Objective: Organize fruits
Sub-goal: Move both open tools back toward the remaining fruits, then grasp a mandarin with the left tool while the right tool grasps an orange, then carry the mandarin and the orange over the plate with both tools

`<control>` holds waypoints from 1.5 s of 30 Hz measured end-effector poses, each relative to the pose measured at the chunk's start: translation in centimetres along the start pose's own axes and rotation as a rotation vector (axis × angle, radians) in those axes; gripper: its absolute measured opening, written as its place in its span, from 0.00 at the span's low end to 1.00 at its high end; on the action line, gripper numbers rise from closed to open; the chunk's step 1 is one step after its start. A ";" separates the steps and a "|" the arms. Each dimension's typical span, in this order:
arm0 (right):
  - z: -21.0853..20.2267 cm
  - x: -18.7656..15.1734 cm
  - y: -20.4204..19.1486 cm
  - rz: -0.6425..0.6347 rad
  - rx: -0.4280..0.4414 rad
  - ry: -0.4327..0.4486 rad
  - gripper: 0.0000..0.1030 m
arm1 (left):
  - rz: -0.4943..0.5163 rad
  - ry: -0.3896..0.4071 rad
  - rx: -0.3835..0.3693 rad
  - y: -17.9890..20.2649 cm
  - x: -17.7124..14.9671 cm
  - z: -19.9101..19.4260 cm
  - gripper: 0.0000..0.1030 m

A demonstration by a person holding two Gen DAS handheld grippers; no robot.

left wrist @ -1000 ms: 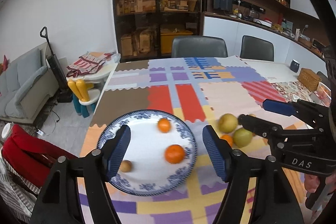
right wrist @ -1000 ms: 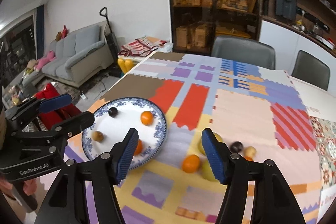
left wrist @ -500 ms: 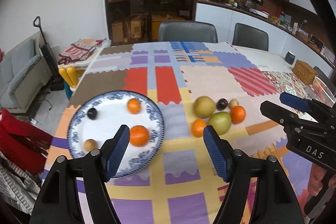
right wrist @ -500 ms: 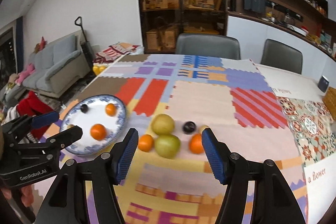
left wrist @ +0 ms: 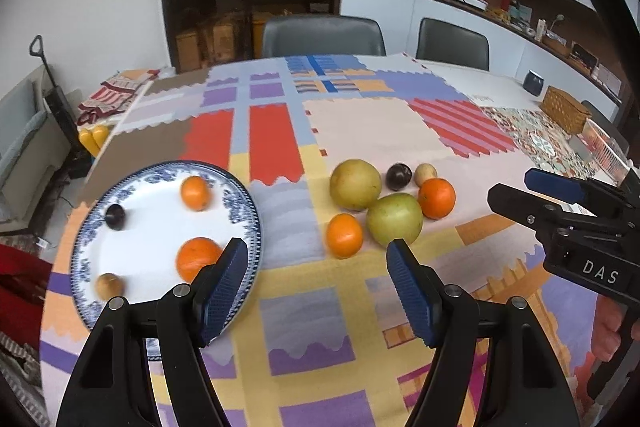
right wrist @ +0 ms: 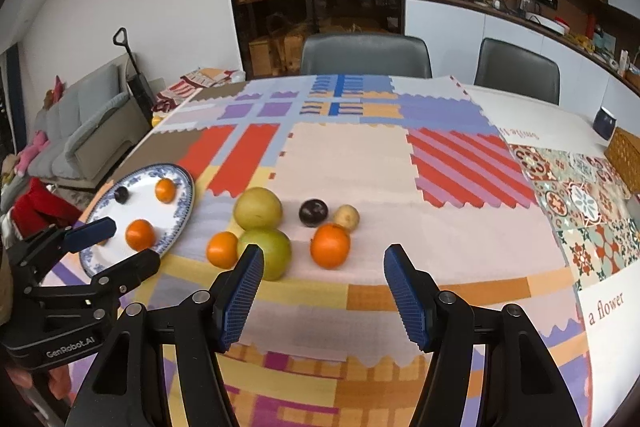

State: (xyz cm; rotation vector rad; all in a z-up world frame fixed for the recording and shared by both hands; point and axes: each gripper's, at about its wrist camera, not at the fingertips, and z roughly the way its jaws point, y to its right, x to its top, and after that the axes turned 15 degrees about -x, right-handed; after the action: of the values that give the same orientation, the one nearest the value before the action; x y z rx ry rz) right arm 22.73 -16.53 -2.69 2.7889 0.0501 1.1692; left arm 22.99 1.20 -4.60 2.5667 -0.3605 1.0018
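A blue-rimmed white plate [left wrist: 132,303] [right wrist: 182,223] at the table's left holds two oranges [left wrist: 195,191], a dark plum [left wrist: 115,215] and a small tan fruit [left wrist: 108,286]. On the cloth to its right lie a yellow-green pear [left wrist: 355,183], a green apple [left wrist: 394,219], two oranges [left wrist: 344,235] [left wrist: 437,198], a dark plum [left wrist: 398,175] and a small tan fruit [left wrist: 425,174]. This cluster also shows in the right wrist view [right wrist: 264,253]. My left gripper [left wrist: 316,287] is open and empty, near the plate's right rim. My right gripper [right wrist: 322,301] is open and empty, in front of the loose fruit.
A patchwork cloth [left wrist: 372,131] covers the table. A wicker basket [left wrist: 565,109] and a dark cup [left wrist: 534,83] stand at the far right. Two grey chairs [left wrist: 322,35] are behind the table. A sofa [right wrist: 80,131] lies to the left.
Both grippers have pulled back and swung right, from over the plate toward the loose fruit. Both stayed open. No fruit has moved.
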 end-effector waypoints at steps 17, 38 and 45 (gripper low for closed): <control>5.3 -1.4 0.0 0.001 0.043 -0.107 0.58 | 0.040 -0.106 -0.074 -0.9 -0.3 6.4 0.50; 10.9 -0.2 -0.4 0.062 0.140 -0.205 0.42 | -0.020 -0.132 -0.118 -1.8 0.4 8.7 0.30; 10.7 -0.5 -0.3 0.067 0.144 -0.200 0.34 | -0.039 -0.103 -0.110 -1.7 0.6 7.7 0.30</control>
State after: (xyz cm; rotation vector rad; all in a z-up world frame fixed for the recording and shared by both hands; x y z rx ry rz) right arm 29.95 -17.28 -10.51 3.0413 0.0236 0.9276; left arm 28.62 -0.55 -9.86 2.5213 -0.3809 0.8157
